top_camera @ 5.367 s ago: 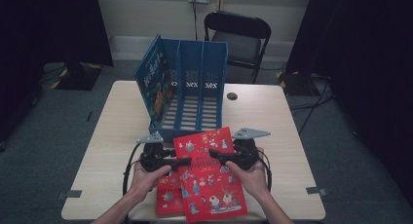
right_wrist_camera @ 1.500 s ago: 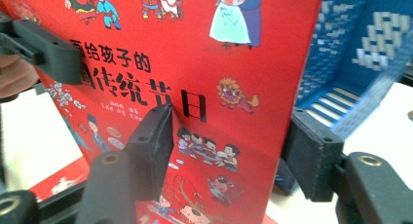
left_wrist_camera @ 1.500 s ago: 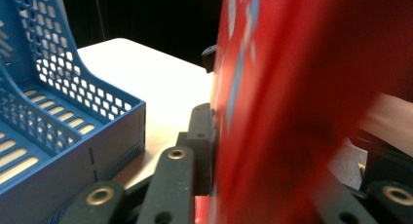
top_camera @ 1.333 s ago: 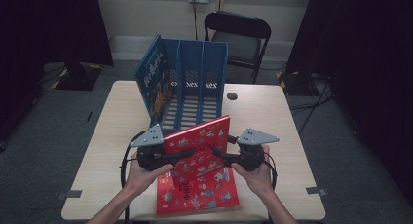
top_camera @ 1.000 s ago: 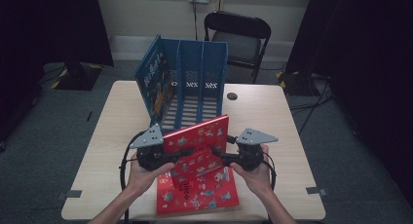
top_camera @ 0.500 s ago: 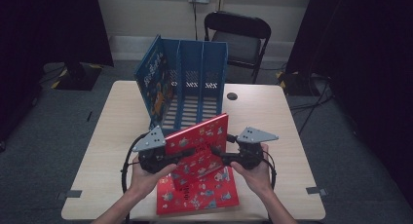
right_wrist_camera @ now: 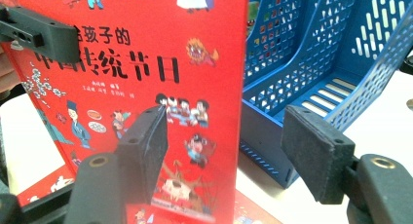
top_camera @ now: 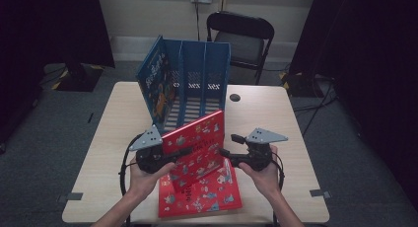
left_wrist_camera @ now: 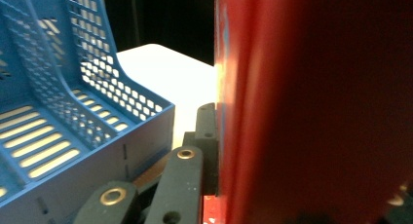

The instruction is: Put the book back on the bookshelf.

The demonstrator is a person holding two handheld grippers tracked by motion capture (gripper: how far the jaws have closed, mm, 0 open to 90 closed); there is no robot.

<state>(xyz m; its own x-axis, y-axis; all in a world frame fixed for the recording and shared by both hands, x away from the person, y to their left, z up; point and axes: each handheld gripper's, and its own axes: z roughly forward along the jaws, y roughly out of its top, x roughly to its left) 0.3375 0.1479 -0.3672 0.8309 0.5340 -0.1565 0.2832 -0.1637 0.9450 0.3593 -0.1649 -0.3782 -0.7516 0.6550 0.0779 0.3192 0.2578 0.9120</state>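
Observation:
A red picture book [top_camera: 194, 148] stands nearly upright over the table's front. My left gripper [top_camera: 183, 152] is shut on its left part; one black jaw lies against the cover [left_wrist_camera: 316, 112], and the same jaw crosses the cover's top left in the right gripper view. My right gripper [right_wrist_camera: 229, 151] is open just off the book's right edge [right_wrist_camera: 214, 87]. Its jaws have just been opening and the pads [right_wrist_camera: 311, 160] do not press on the book. A second red book [top_camera: 202, 200] lies flat underneath.
A blue three-slot file rack [top_camera: 197, 84] stands behind the books, with a colourful book [top_camera: 155, 84] in its left slot. A small dark disc [top_camera: 235, 97] lies on the table [top_camera: 276, 118] to the rack's right. A black folding chair [top_camera: 241, 39] stands beyond the table.
The held book has tipped a little steeper. The right gripper's jaws have spread and come off the book's right edge. Neither hand has shifted much.

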